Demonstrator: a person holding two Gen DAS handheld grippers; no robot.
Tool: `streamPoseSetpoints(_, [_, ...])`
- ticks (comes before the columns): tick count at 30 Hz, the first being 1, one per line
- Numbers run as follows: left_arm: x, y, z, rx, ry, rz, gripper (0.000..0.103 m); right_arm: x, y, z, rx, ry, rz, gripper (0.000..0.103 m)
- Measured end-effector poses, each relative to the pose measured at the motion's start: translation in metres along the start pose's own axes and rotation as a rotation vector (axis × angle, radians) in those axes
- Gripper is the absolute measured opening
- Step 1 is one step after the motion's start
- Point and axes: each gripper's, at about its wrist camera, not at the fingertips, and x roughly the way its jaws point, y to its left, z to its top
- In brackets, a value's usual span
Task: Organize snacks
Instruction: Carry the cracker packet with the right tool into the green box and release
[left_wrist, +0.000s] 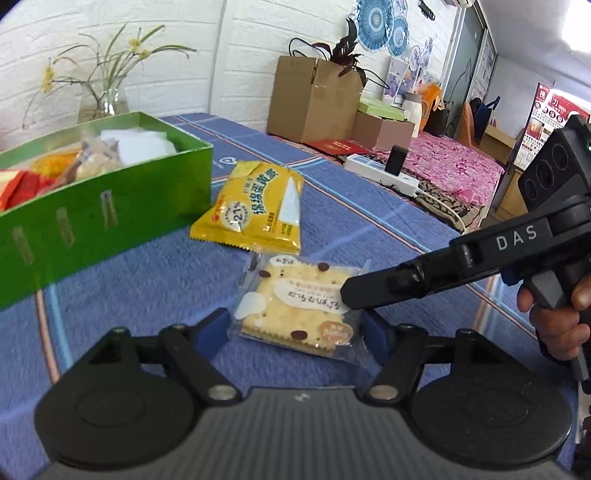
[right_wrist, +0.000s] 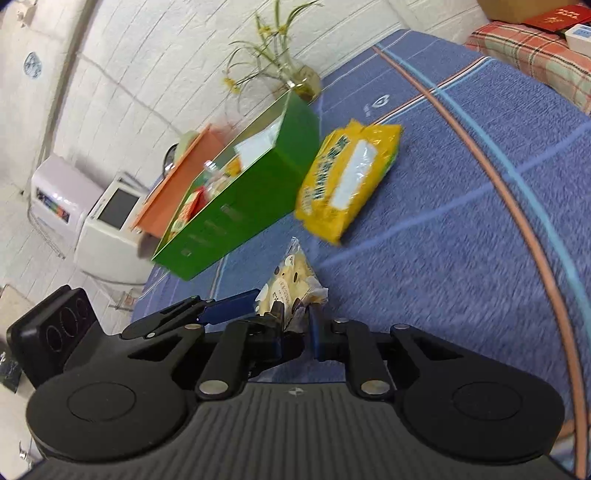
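A clear-wrapped cracker pack (left_wrist: 295, 310) lies on the blue tablecloth (left_wrist: 147, 280). My left gripper (left_wrist: 297, 328) is open, its blue pads (left_wrist: 212, 328) on either side of the pack. My right gripper (left_wrist: 351, 291) reaches in from the right and touches the pack's right edge; in the right wrist view it (right_wrist: 295, 325) is shut on the cracker pack (right_wrist: 291, 284). A yellow snack bag (left_wrist: 255, 210) (right_wrist: 347, 181) lies beside the green box (left_wrist: 110, 210) (right_wrist: 243, 199), which holds several snacks.
A glass vase with flowers (left_wrist: 107, 99) stands behind the box. Cardboard boxes (left_wrist: 314, 99), a power strip (left_wrist: 384, 173) and a pink cloth (left_wrist: 454, 166) lie at the far right. A white appliance (right_wrist: 110, 218) stands beyond the table edge.
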Motion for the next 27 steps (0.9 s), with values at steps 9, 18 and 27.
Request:
streamPoseSetpoints(9, [-0.079,-0.005,-0.015,-0.016,-0.186,0.194,0.070,0.010,0.066,-0.004,-0.241,-0.038,0.133,0.027])
streamPoseSetpoints(18, [-0.109,0.015,-0.004,-0.014,-0.297,0.425,0.071,0.047,0.122,-0.001,-0.576,-0.209,0.166,0.026])
streamPoseSetpoints(27, [-0.077,0.056,0.055,0.062,-0.307,0.541,0.078,0.093,0.116,0.071,-0.439,-0.244,0.247,0.027])
